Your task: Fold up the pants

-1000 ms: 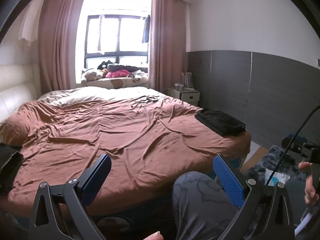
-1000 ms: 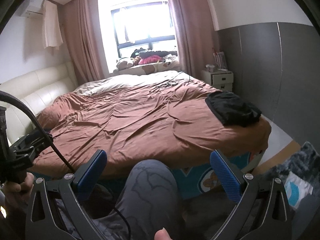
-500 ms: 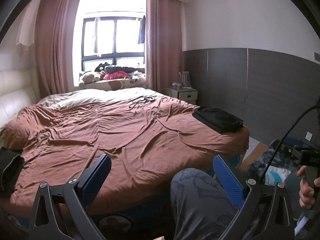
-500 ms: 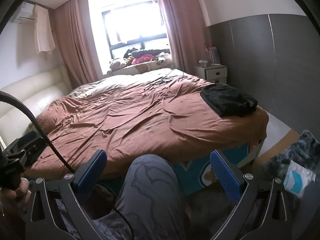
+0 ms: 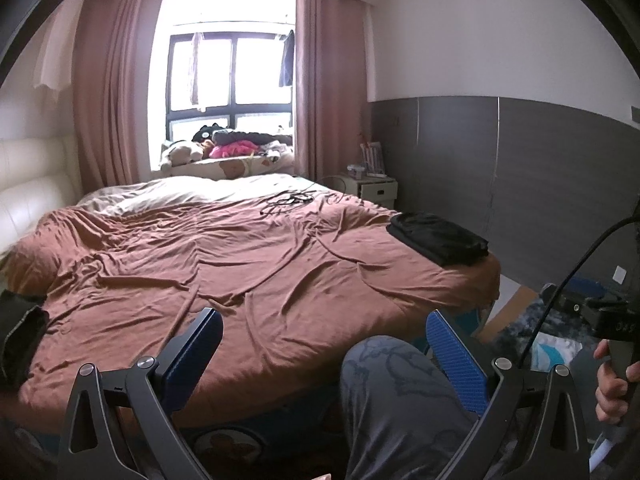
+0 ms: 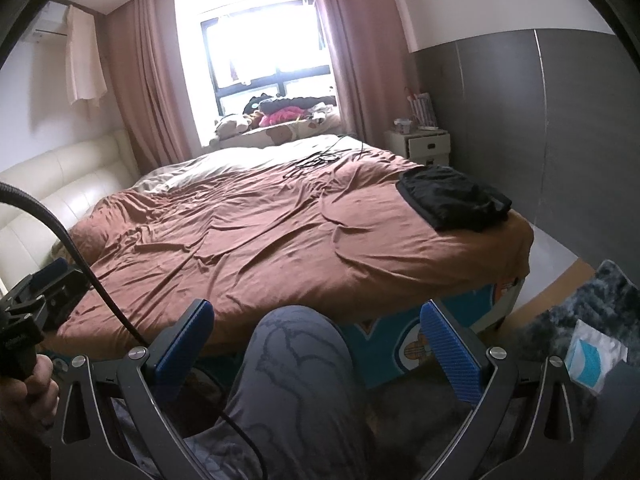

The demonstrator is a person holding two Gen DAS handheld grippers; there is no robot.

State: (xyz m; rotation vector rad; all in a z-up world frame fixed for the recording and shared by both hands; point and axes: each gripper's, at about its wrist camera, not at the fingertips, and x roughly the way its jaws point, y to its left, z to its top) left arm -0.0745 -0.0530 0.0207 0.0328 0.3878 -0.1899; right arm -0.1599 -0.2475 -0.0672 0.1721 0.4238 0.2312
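Note:
Folded black pants point(image 5: 438, 237) lie on the right corner of the brown-covered bed point(image 5: 240, 264); they also show in the right wrist view point(image 6: 454, 197). My left gripper point(image 5: 322, 354) is open and empty, held off the bed's near edge above the person's knee point(image 5: 396, 396). My right gripper point(image 6: 316, 346) is open and empty too, also off the near edge, far from the pants. Another dark garment point(image 5: 18, 336) lies at the bed's left edge.
Black cables point(image 5: 288, 202) lie on the far part of the bed. A nightstand point(image 5: 372, 188) stands at the far right by the grey wall. A dark rug point(image 6: 592, 308) with a white-blue packet point(image 6: 592, 356) lies right of the bed. Toys sit on the windowsill point(image 5: 228, 152).
Both grippers have risen and tilted slightly, so the bed sits a little lower and nearer in both views. Both stay open and empty. The pants have not moved.

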